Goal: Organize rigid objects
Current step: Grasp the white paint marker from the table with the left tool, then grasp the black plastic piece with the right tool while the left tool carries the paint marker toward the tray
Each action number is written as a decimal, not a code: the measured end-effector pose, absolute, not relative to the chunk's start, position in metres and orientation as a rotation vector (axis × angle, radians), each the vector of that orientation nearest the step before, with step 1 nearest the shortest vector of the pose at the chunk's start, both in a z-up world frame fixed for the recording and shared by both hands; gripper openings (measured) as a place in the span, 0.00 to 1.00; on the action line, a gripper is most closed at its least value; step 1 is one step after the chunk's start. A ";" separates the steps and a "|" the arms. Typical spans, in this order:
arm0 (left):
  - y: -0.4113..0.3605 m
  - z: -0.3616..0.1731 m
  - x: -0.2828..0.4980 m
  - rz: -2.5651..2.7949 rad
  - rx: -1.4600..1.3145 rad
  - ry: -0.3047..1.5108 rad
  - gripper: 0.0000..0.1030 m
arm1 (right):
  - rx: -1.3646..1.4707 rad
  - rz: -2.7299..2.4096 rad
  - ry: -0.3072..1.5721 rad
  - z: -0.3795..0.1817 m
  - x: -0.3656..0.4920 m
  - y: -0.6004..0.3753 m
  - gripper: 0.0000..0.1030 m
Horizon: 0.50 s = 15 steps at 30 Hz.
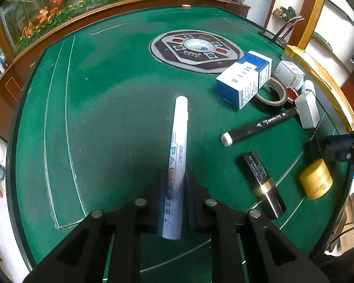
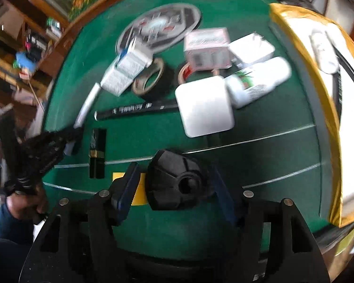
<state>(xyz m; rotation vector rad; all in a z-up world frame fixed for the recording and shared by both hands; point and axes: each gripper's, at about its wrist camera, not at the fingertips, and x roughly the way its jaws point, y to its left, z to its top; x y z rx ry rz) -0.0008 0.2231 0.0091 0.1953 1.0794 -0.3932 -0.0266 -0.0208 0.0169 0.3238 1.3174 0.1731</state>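
Note:
My left gripper [image 1: 175, 176] is shut on a white paint marker [image 1: 178, 146] that points away over the green table [image 1: 106, 94]; the marker also shows in the right wrist view [image 2: 87, 105]. My right gripper [image 2: 174, 179] holds a black faceted object [image 2: 177, 181] between its blue fingers [image 2: 127, 188], above a yellow jar [image 2: 139, 195]. On the table lie a black marker [image 1: 259, 123], a black and gold lipstick [image 1: 263, 184], a yellow jar [image 1: 316, 179], a blue and white box [image 1: 244, 77] and a tape roll [image 1: 272, 92].
A white charger block [image 2: 205, 106], a white bottle [image 2: 259, 82], a pink box [image 2: 207, 47], a white box [image 2: 251, 48] and a red tape roll [image 2: 186, 72] crowd the right side. A gold-edged tray [image 2: 302, 54] lies on the right. A round control panel [image 1: 195, 49] sits mid-table.

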 end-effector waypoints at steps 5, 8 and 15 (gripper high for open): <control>0.223 0.010 -0.003 -0.389 0.204 1.077 0.15 | 0.085 0.131 1.356 0.011 -0.023 0.006 0.69; 0.223 0.010 -0.003 -0.391 0.204 1.068 0.15 | 0.147 0.140 1.387 0.005 -0.026 -0.005 0.70; 0.217 0.009 0.013 -0.399 0.179 1.048 0.13 | 0.215 0.127 1.362 0.004 -0.033 -0.020 0.69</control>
